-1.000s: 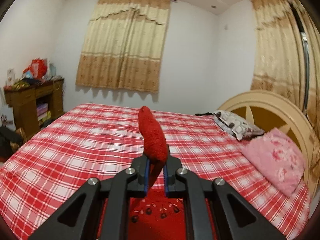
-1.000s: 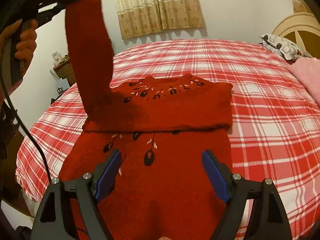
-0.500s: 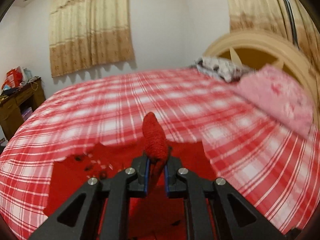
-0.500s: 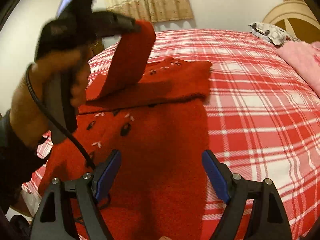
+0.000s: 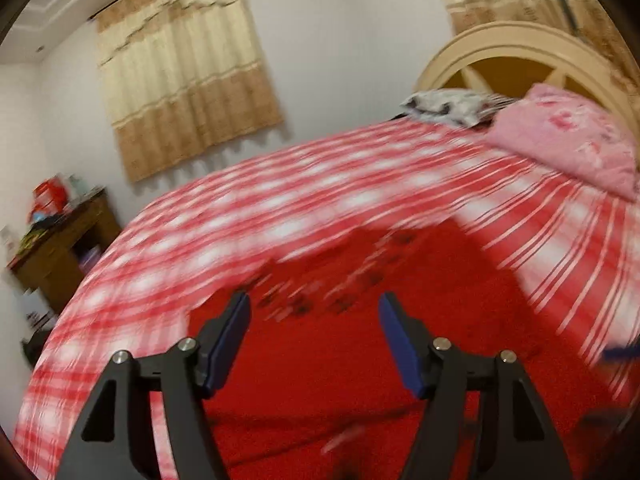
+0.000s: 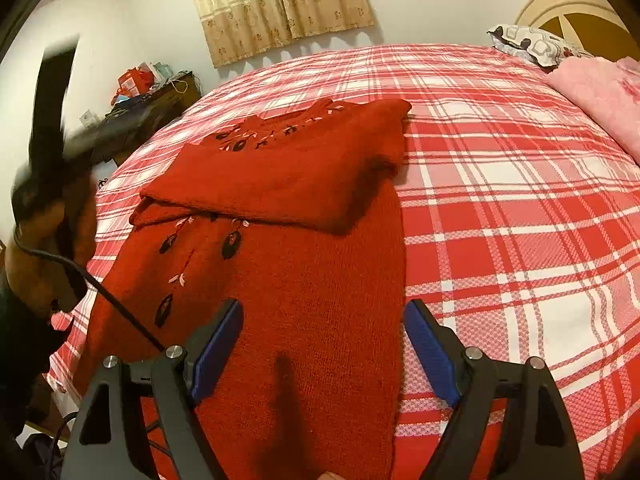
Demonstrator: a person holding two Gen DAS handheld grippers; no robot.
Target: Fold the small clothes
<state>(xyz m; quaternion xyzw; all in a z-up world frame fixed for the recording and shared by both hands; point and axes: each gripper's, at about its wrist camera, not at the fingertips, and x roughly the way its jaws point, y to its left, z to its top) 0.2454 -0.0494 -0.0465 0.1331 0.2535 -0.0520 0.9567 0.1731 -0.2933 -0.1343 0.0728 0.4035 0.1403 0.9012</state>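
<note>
Knitwear fills the middle of both views: a small red knitted sweater with dark leaf-and-flower embroidery (image 6: 280, 240) lies flat on a bed covered by a red and white checked sheet (image 6: 520, 208). Both sleeves lie folded across the chest in a thick band (image 6: 288, 176), and the lower body stretches toward the camera. The knit looks soft, light and floppy, with no stiffness of its own; it would likely sag and stretch if lifted by one point, and its fuzzy surface should grip well rather than slip. The hem corners nearest the camera seem the sensible places to take hold, one per gripper, so the bottom can be carried up over the sleeves.

The right gripper (image 6: 322, 344) hovers low over the lower body with its blue-padded fingers spread wide, holding nothing; whether they brush the knit cannot be told. The left gripper (image 5: 314, 338), blurred by motion, is also spread wide and empty above the sweater. A pink floral pillow (image 6: 600, 92) rests near the cream headboard (image 6: 576, 4), well apart from the garment
</note>
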